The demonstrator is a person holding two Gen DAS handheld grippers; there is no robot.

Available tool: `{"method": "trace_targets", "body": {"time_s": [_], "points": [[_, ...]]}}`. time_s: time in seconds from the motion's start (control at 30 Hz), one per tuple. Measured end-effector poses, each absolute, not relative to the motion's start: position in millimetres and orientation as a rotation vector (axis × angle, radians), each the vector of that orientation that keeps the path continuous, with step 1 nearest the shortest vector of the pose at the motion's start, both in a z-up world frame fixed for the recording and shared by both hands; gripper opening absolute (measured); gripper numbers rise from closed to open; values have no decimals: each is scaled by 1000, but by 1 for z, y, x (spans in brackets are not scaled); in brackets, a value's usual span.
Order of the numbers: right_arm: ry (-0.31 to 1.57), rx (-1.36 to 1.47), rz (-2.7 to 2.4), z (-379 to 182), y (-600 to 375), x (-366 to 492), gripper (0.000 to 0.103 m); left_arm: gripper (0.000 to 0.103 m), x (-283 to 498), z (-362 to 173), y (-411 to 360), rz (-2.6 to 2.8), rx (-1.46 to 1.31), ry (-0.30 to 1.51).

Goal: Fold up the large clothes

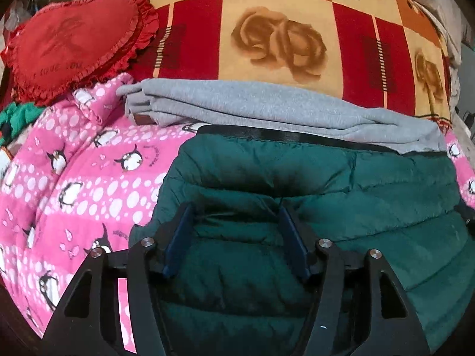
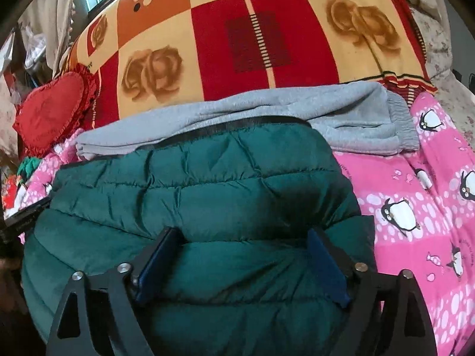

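A dark green quilted puffer jacket lies folded on the pink penguin blanket; it also shows in the right wrist view. My left gripper is open, its blue-padded fingers spread just over the jacket's left part. My right gripper is open, its fingers spread over the jacket's right part, with puffy fabric bulging between them. A folded grey garment lies just behind the jacket, also in the right wrist view.
A red, orange and cream rose-print blanket covers the bed behind. A red heart-shaped frilled cushion lies at the far left. The pink penguin blanket spreads to both sides. Clutter lies beyond the left edge.
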State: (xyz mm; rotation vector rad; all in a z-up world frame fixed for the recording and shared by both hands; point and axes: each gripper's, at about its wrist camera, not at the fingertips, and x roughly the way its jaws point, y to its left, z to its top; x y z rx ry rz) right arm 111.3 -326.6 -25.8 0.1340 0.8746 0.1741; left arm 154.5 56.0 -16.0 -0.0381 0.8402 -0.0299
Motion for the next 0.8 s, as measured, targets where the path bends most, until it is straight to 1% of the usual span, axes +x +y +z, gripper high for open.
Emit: {"method": "trace_targets", "body": {"time_s": [0.23,0.3,0.4,0.53,0.73,0.8], "points": [[855,152,182,-25,-325,112,95,65,156,-15,62,-41,-77,839],[852,165,187,-25,-326,112,99,67,157,-15,63,-45,-93,839],[849,154,176,-25,-322,112,102,70,157,-16,65,-53,-116,837],[833,150,176,-26,-321,110,102,70,159,-17,70,-81,-158,845],[839,133,176,-26,-321,111,102,72,166,-16,61,-68,-106,892],[839,131,179,-27,-321,111,102,75,166,-16,63,-75,-112,889]]}}
